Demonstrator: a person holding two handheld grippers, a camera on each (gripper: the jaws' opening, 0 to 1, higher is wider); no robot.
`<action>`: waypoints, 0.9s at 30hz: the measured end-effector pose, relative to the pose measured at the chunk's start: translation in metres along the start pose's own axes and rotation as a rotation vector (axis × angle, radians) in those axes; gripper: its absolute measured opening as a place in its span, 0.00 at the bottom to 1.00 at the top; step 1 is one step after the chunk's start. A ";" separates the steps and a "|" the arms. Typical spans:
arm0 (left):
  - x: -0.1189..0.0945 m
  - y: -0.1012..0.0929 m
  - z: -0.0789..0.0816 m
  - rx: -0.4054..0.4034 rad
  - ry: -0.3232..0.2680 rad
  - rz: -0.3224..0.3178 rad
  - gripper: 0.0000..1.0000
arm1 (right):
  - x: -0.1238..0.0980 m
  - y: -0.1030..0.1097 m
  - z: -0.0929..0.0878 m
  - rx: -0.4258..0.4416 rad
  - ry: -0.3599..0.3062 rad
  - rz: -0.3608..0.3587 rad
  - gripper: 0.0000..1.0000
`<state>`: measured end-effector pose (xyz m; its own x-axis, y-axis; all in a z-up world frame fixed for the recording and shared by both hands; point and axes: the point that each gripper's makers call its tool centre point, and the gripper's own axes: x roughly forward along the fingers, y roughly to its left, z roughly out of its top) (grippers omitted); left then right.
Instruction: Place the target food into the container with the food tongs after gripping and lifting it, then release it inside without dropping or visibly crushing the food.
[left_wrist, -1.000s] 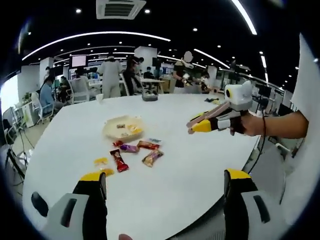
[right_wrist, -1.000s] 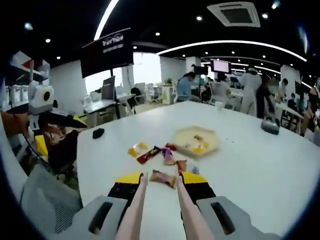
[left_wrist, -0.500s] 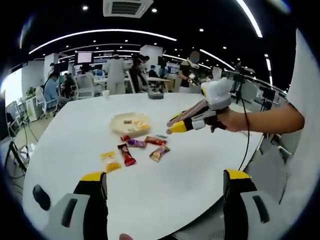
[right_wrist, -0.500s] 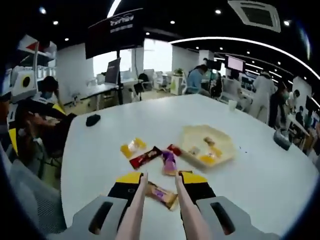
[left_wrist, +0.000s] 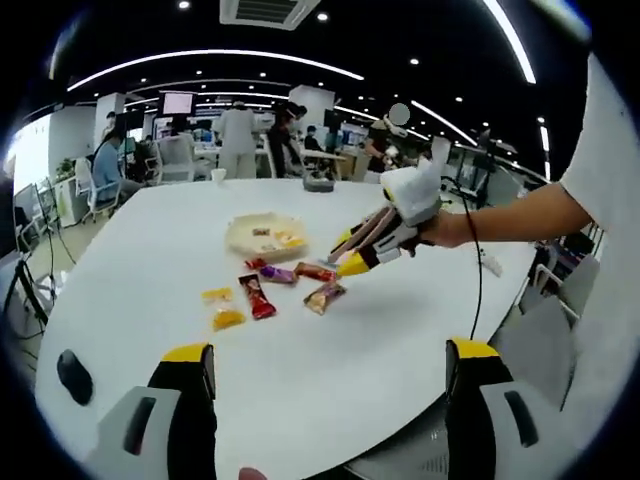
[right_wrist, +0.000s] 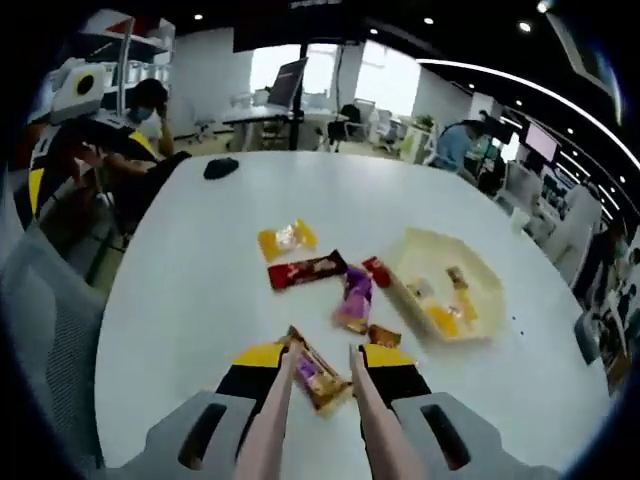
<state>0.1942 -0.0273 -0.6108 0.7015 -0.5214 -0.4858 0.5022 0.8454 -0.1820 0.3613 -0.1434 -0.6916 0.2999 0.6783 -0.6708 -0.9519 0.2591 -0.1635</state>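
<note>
Several wrapped snacks lie on the white table: a yellow packet, a red bar, a purple packet and an orange-brown packet. Behind them sits the pale yellow container with a few pieces in it. My right gripper is shut on the pink food tongs. The tong tips stand on either side of the orange-brown packet, which rests on the table. From the left gripper view, the right gripper hovers just above that packet, near the container. My left gripper is open and holds nothing.
A black mouse lies toward the far table edge, also near my left jaw as the mouse. A grey chair stands at the table's side. People and desks fill the background. A cable hangs from the right gripper.
The right gripper has moved forward and down over the snacks; the tong tips now straddle the orange-brown packet. The left gripper stays open and low.
</note>
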 end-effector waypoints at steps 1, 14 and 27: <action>-0.003 0.002 0.002 0.012 -0.002 0.006 0.96 | 0.005 0.006 0.002 -0.033 -0.005 0.050 0.27; -0.005 0.019 -0.008 -0.036 0.018 0.068 0.95 | 0.040 0.010 -0.035 -0.293 0.166 0.267 0.27; -0.006 0.017 -0.007 -0.044 0.010 0.069 0.96 | 0.040 0.010 -0.039 -0.120 0.169 0.275 0.26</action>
<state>0.1953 -0.0087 -0.6172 0.7286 -0.4606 -0.5069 0.4298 0.8837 -0.1852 0.3618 -0.1405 -0.7488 0.0261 0.5856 -0.8102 -0.9993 -0.0071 -0.0373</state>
